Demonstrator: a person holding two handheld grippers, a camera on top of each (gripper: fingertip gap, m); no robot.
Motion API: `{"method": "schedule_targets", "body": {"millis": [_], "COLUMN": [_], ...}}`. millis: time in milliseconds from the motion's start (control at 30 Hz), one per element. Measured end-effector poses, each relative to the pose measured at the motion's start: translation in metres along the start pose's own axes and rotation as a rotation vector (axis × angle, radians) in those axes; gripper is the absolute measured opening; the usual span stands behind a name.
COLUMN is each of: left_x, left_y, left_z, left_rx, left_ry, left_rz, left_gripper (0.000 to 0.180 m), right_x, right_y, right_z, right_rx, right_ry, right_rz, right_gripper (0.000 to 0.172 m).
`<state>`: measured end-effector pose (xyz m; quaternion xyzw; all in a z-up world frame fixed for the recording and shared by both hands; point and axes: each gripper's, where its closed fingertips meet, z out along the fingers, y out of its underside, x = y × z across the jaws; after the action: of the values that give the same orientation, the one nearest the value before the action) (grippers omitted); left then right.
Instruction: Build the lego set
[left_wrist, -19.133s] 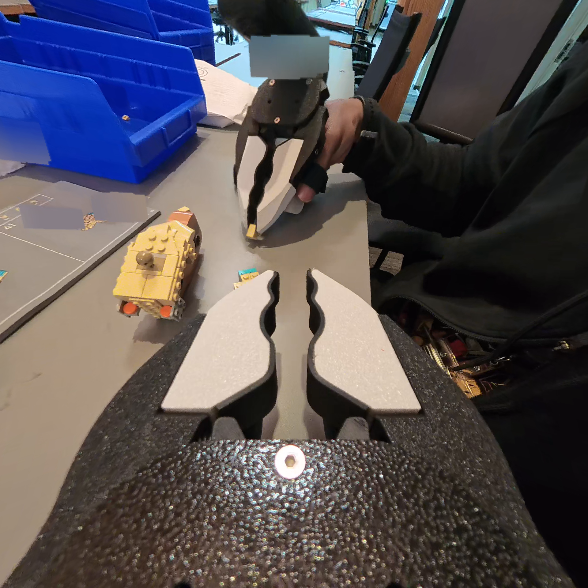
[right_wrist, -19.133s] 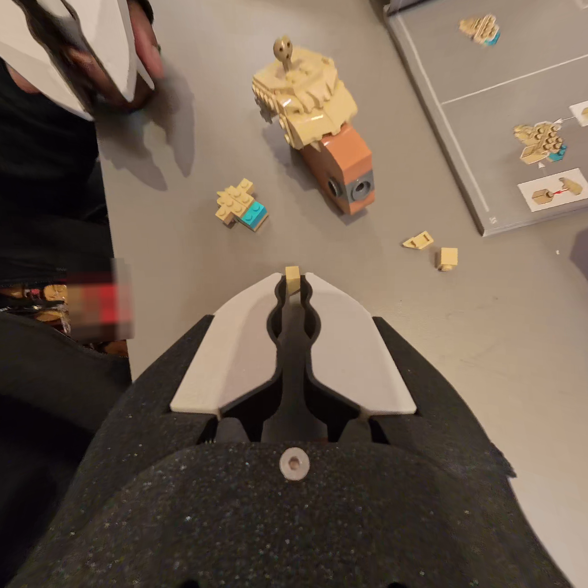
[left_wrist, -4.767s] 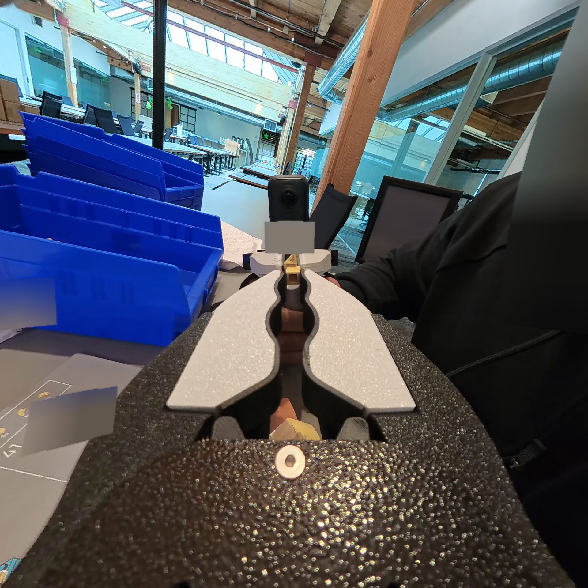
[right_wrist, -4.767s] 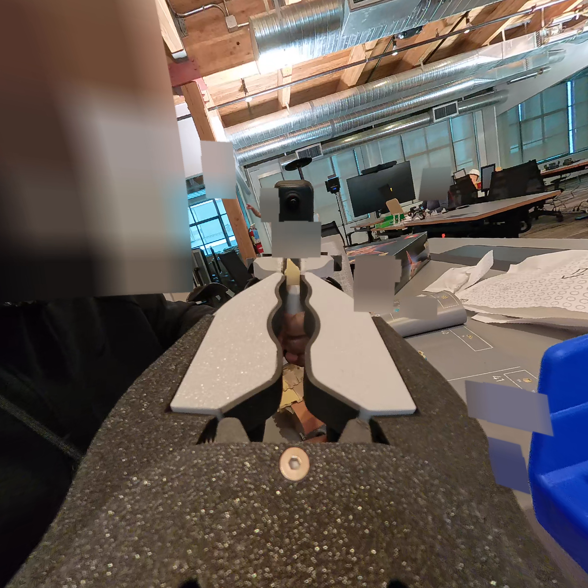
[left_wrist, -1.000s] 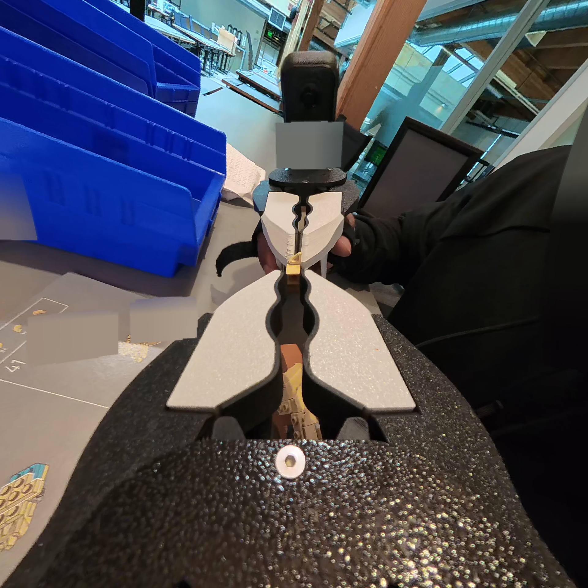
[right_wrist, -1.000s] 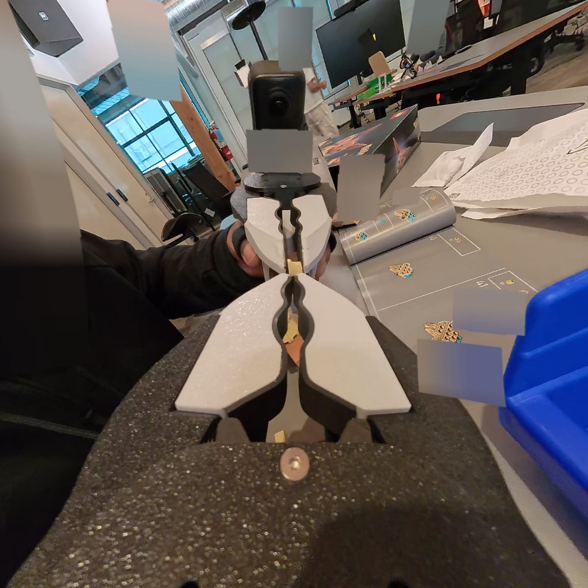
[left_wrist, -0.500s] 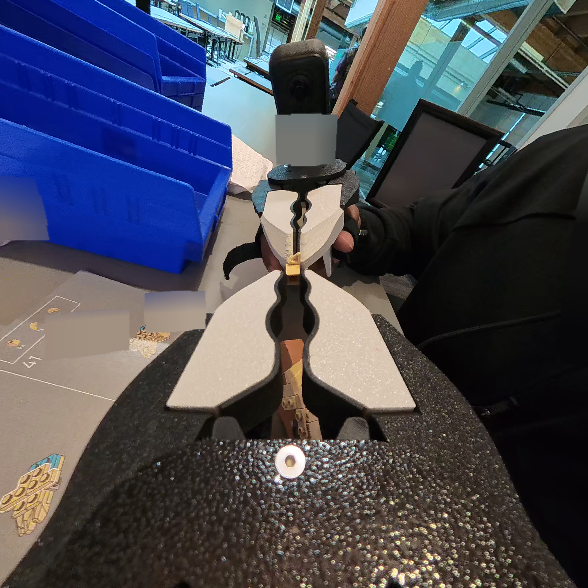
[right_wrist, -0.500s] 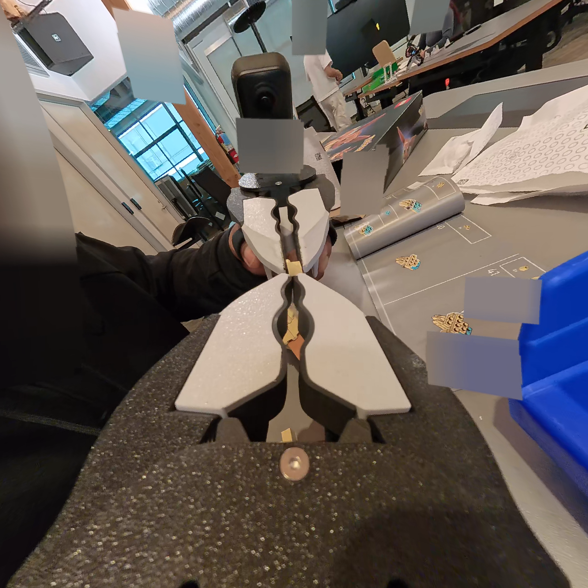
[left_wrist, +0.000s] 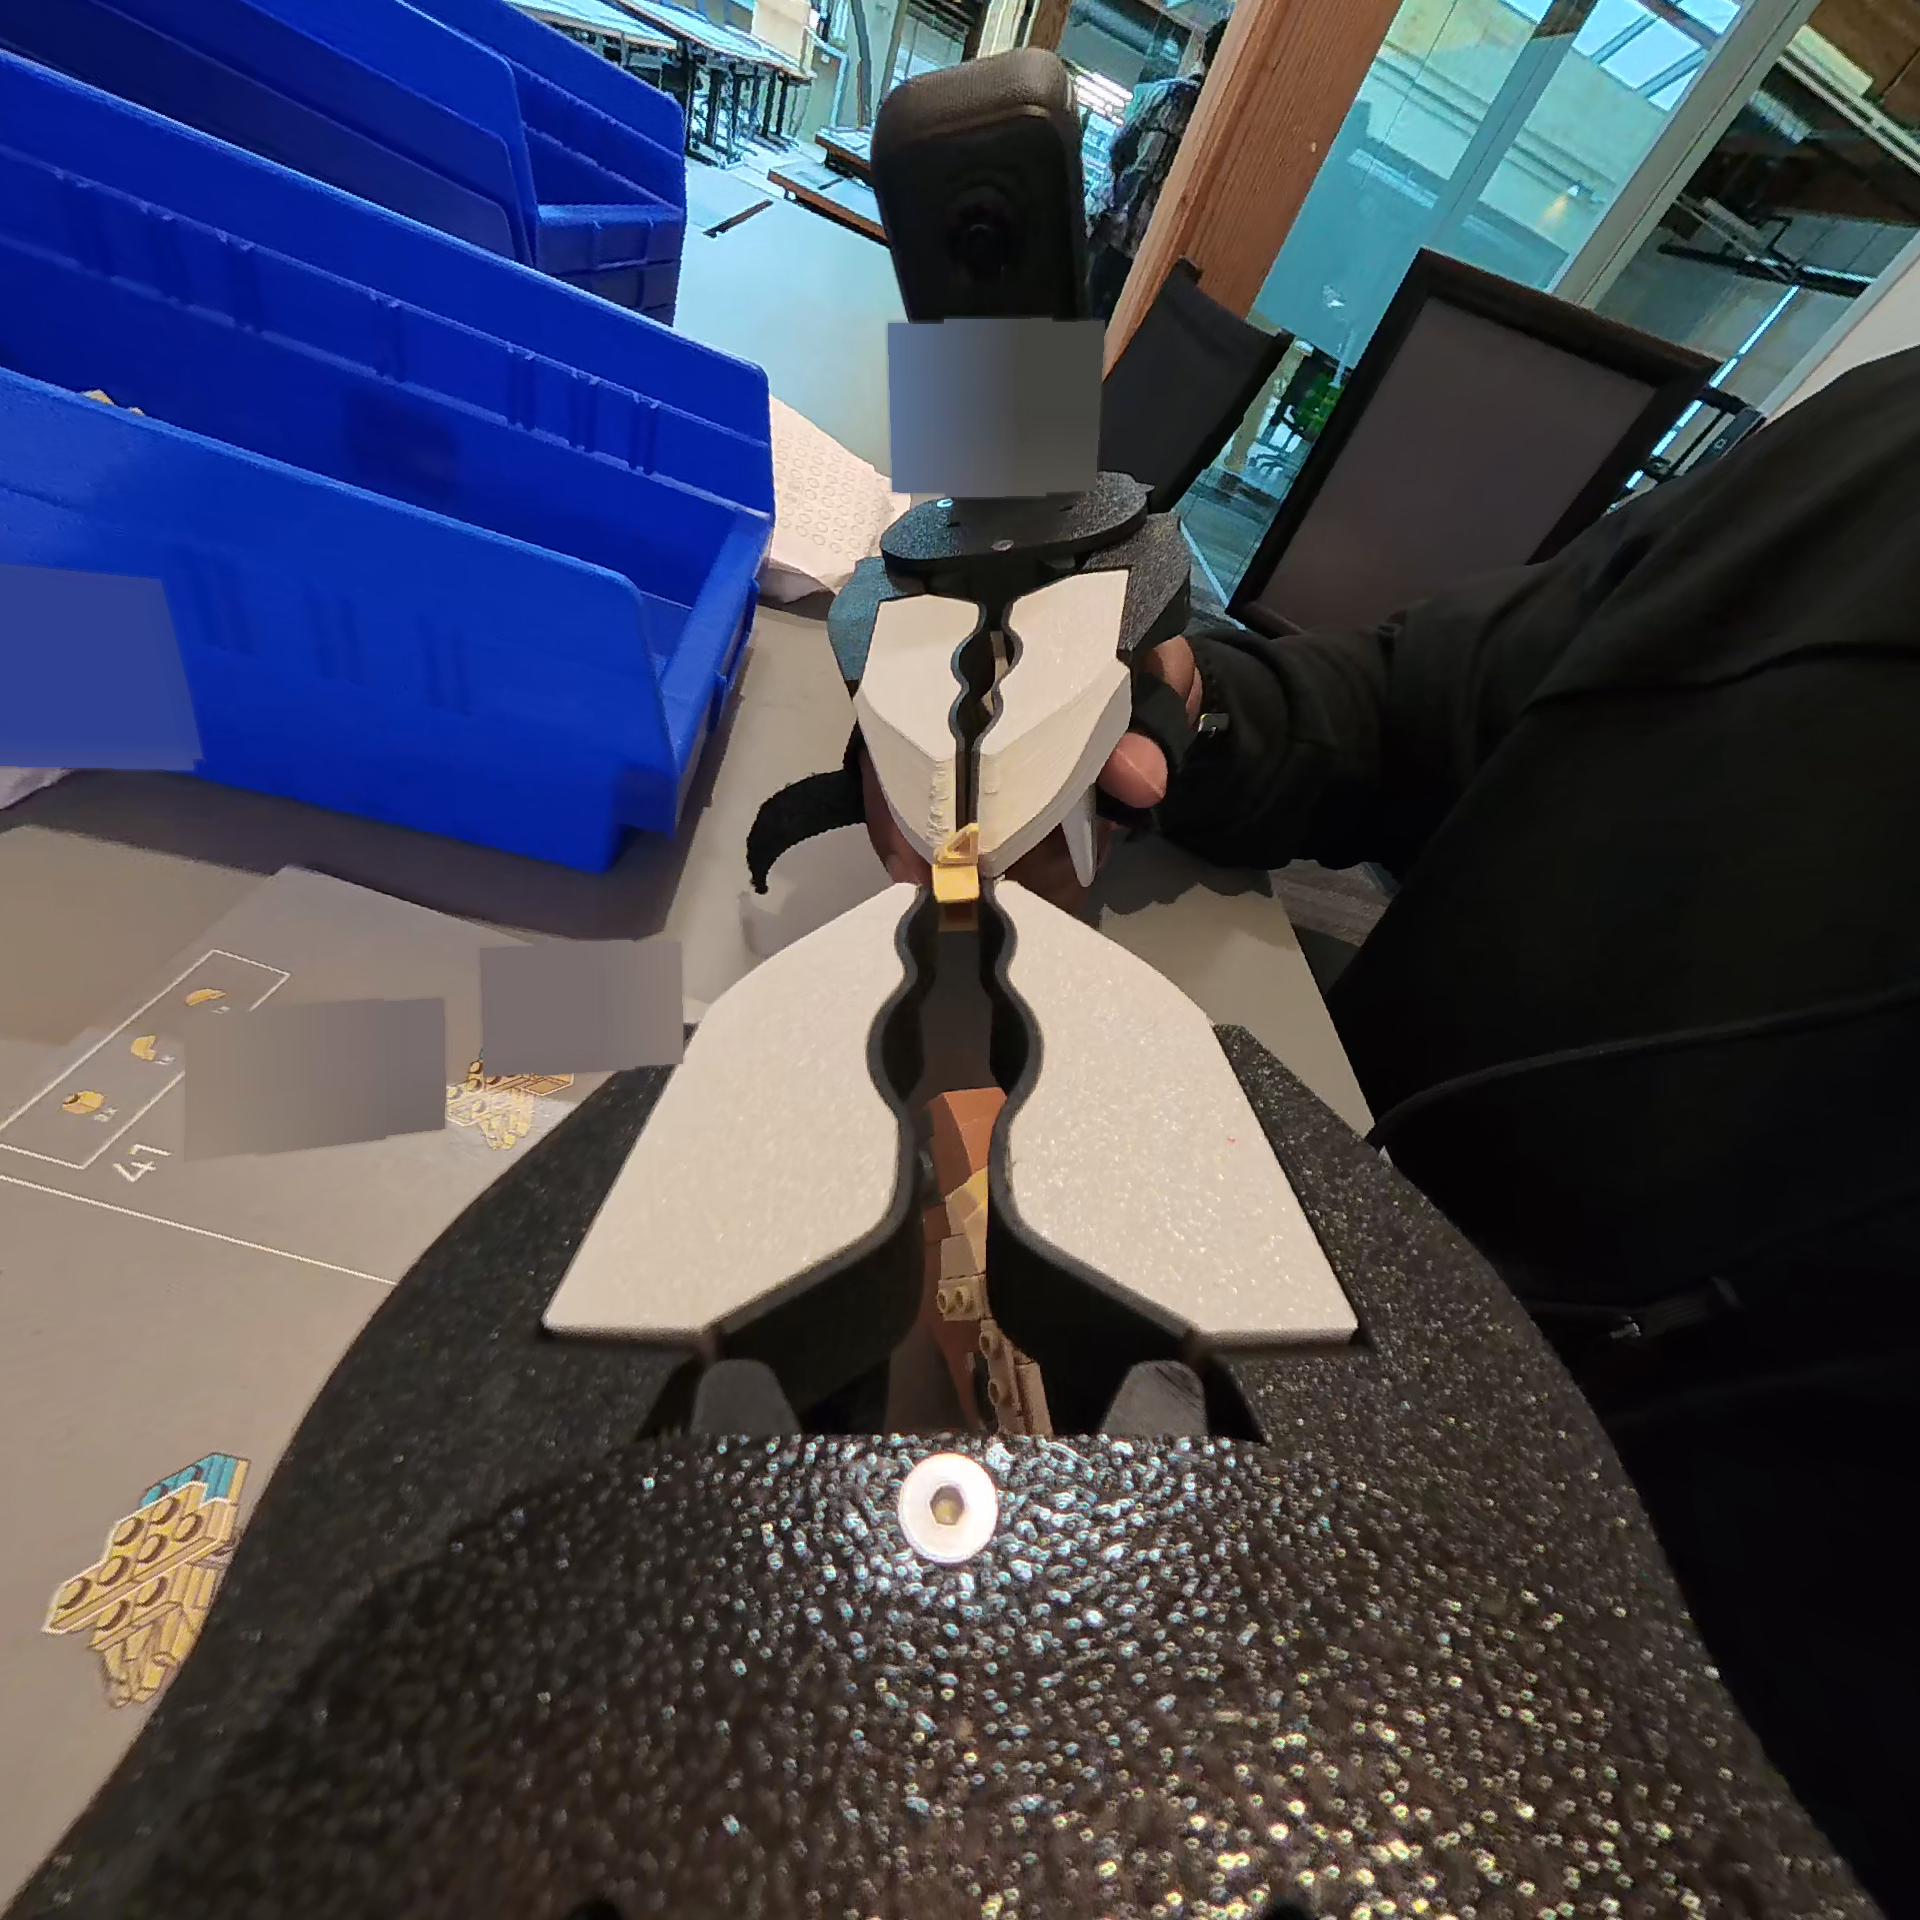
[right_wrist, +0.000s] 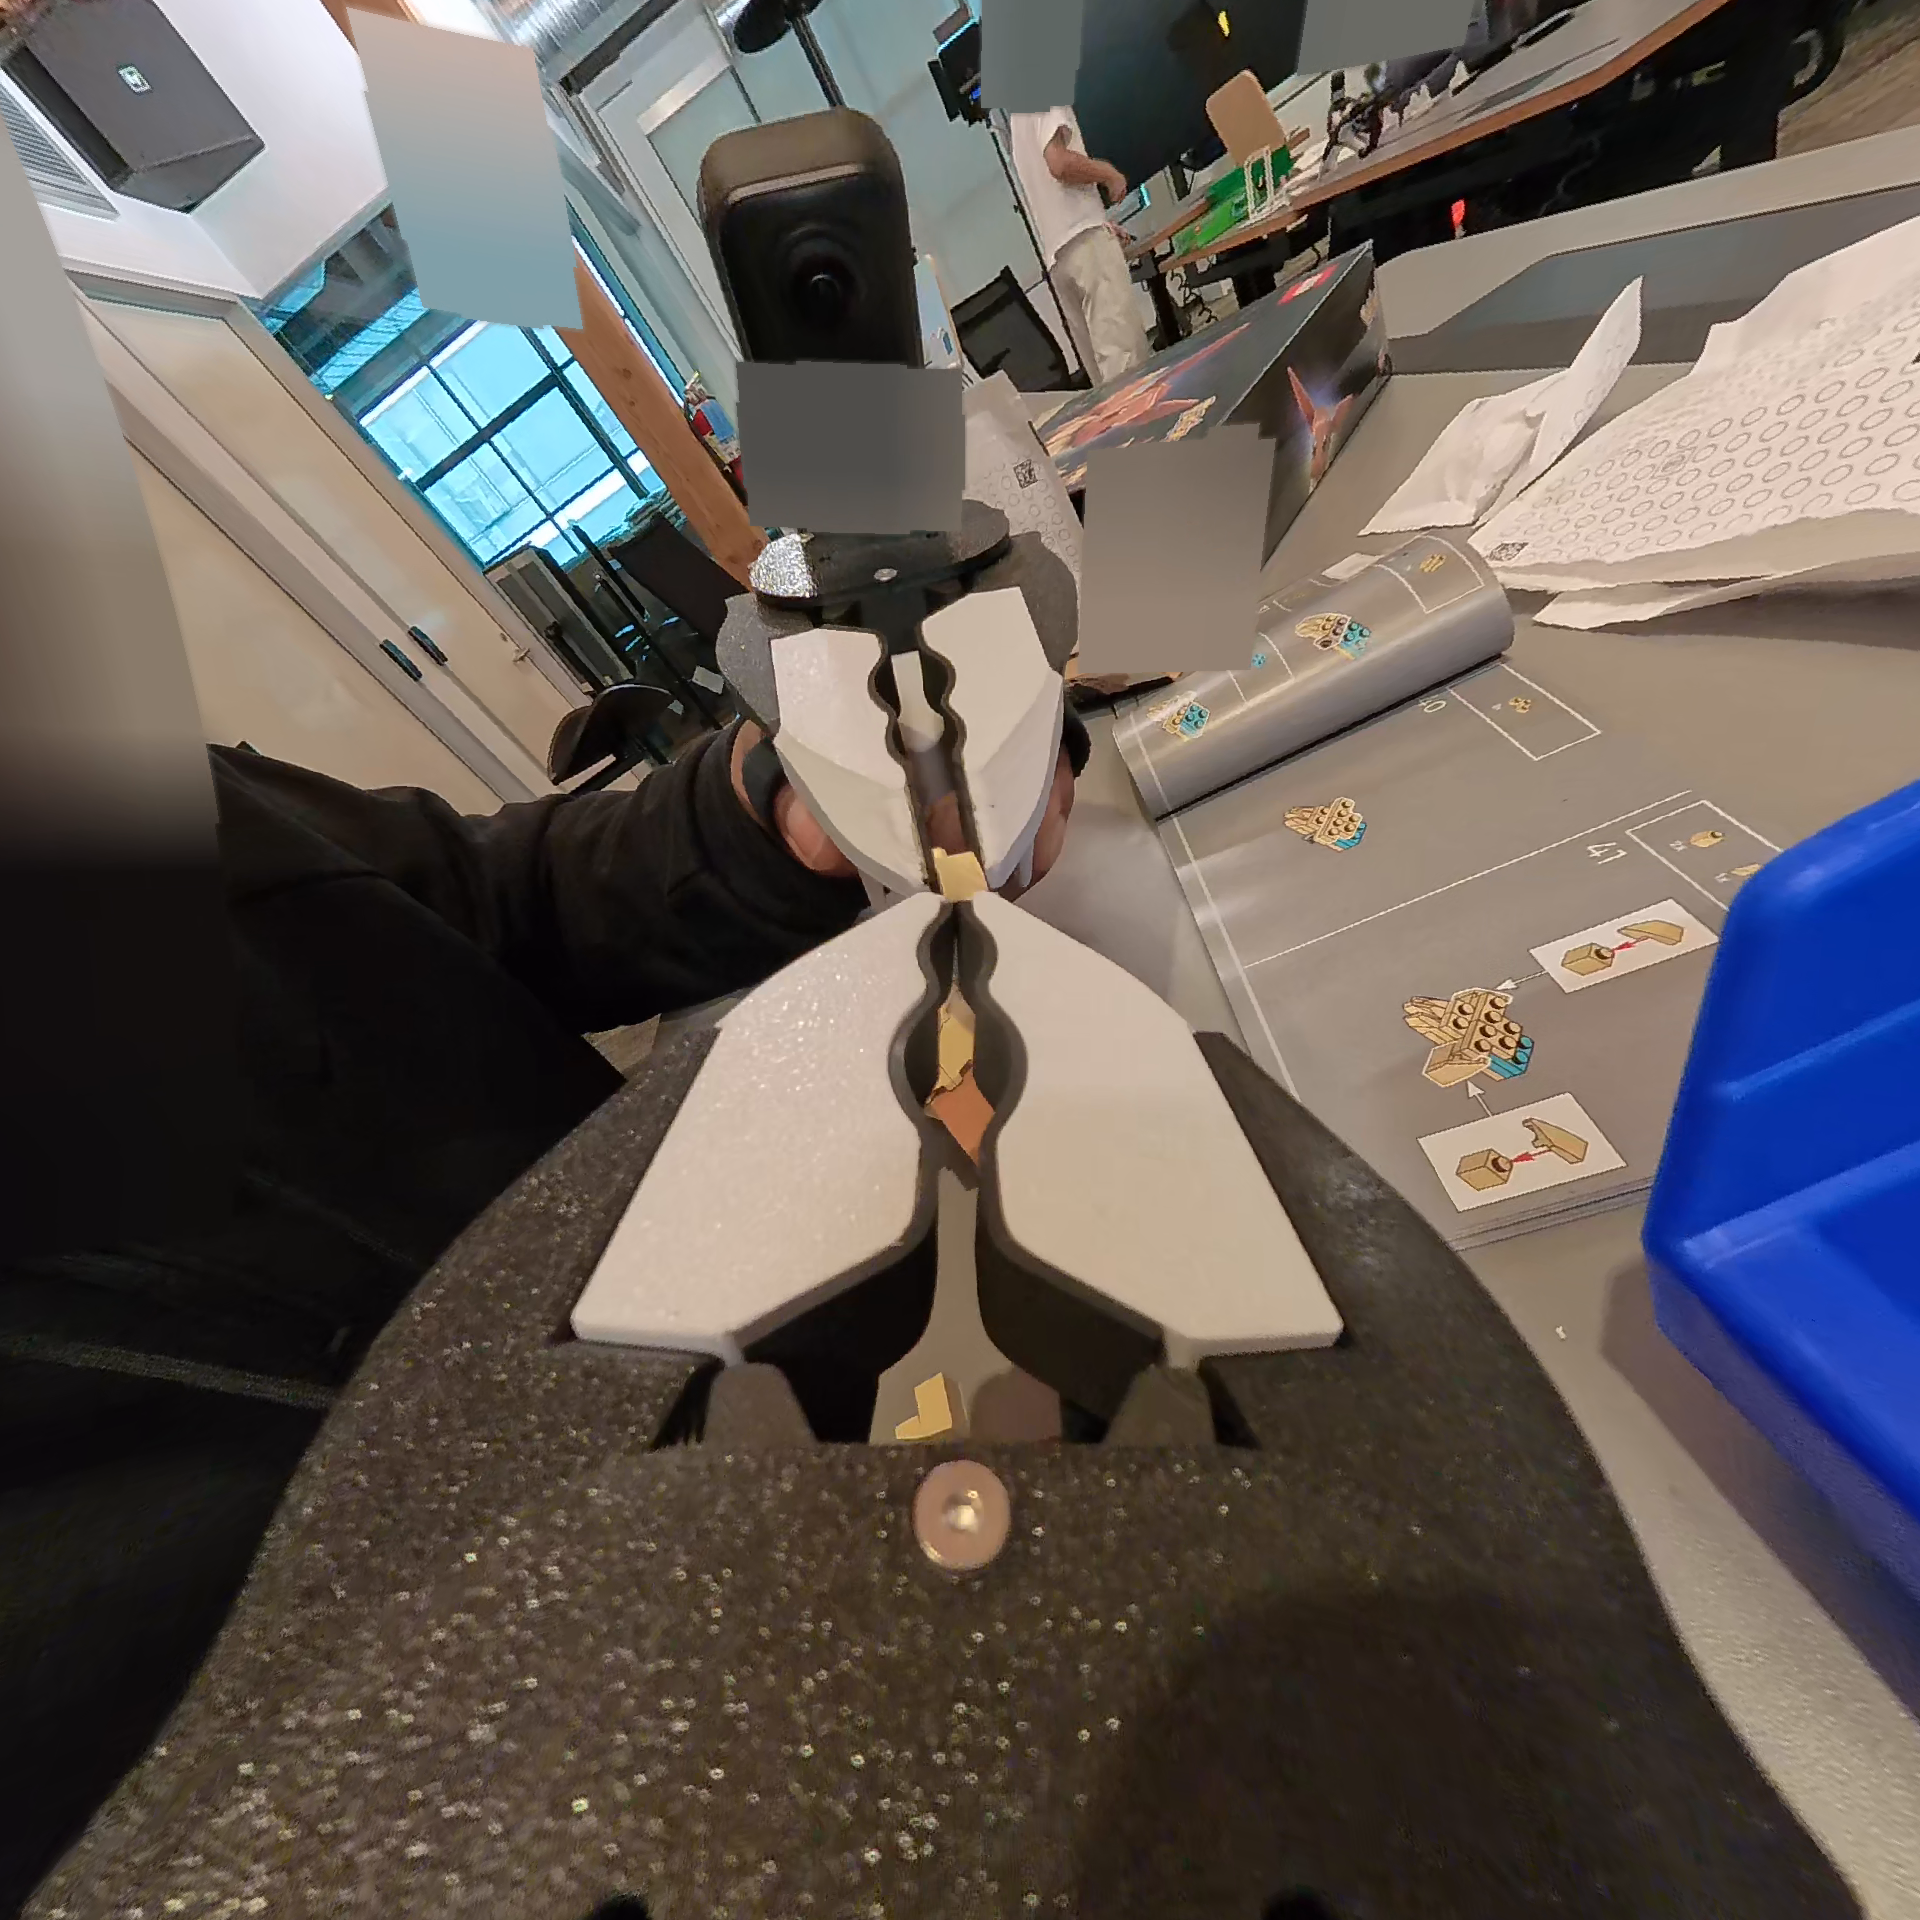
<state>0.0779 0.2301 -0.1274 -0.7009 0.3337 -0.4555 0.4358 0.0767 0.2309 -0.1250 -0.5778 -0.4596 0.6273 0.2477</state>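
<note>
The two grippers meet tip to tip above a grey table (left_wrist: 1226, 935), each filling the other's camera view.

Left gripper (left_wrist: 954, 906): jaws nearly closed, w/ a small tan block (left_wrist: 953, 883) pinched between the white fingertips (left_wrist: 883, 920); both pads press on it. The block sticks out past the tips and meets the piece held by the other gripper.

Right gripper (right_wrist: 951, 909): jaws closed at the tips. In the left wrist view, a thin tan wedge piece (left_wrist: 961, 840) w/ a triangular hole is clamped at its tips, touching the top of the block. In the right wrist view that wedge is mostly hidden by the fingers; only the block (right_wrist: 958, 871) shows, just beyond the tips.

Below & between the left fingers lies a brick model (left_wrist: 961, 1226), brown and tan, on the table under the grippers. It also shows through the gap in the right wrist view (right_wrist: 956, 1081), plus a loose tan piece (right_wrist: 928, 1408) nearer the camera.

Around them: blue bins (left_wrist: 364, 540) to the far left of the left wrist view, one blue bin (right_wrist: 1797, 1091) at the right edge of the right view. An open grey instruction booklet (right_wrist: 1403, 935) lies beside the bins, w/ white paper bags (right_wrist: 1714, 468) and a dark box (right_wrist: 1247, 395) farther back. The person's gloved hands (left_wrist: 1153, 727) and black sleeves (right_wrist: 468, 894) hold each gripper.
</note>
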Motion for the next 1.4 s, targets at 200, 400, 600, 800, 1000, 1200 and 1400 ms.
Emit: {"method": "schedule_targets", "body": {"millis": [200,400,600,800,1000,1200,1400], "left_x": [0.001,0.001,0.003,0.017,-0.016,-0.027,-0.044], "left_y": [0.002,0.004,0.005,0.013,-0.004,0.004,0.007], "left_z": [0.000,0.001,0.001,0.019,-0.012,-0.018,-0.038], "left_rx": [-0.016,-0.035,-0.045,-0.117,-0.011,-0.016,-0.064], "left_ry": [0.004,0.003,0.006,0.021,-0.092,-0.085,-0.150], "left_rz": [0.006,0.016,0.023,0.112,0.069,-0.015,-0.051], "left_gripper": [0.007,0.007,0.007,0.000,0.000,0.000,0.000], "right_x": [0.000,0.000,0.000,-0.018,0.008,0.010,0.017], "right_y": [0.003,0.005,0.012,0.048,0.024,0.032,0.035], "right_z": [0.000,0.000,0.002,0.037,0.012,0.011,0.006], "right_rx": [-0.017,-0.034,-0.076,-0.231,-0.133,-0.186,-0.209], "right_ry": [-0.008,-0.011,-0.010,-0.016,0.077,0.063,0.089], "right_rz": [0.010,0.013,0.007,-0.052,-0.031,-0.033,-0.049], "right_gripper": [0.000,0.000,0.000,0.000,0.000,0.000,0.000]}}
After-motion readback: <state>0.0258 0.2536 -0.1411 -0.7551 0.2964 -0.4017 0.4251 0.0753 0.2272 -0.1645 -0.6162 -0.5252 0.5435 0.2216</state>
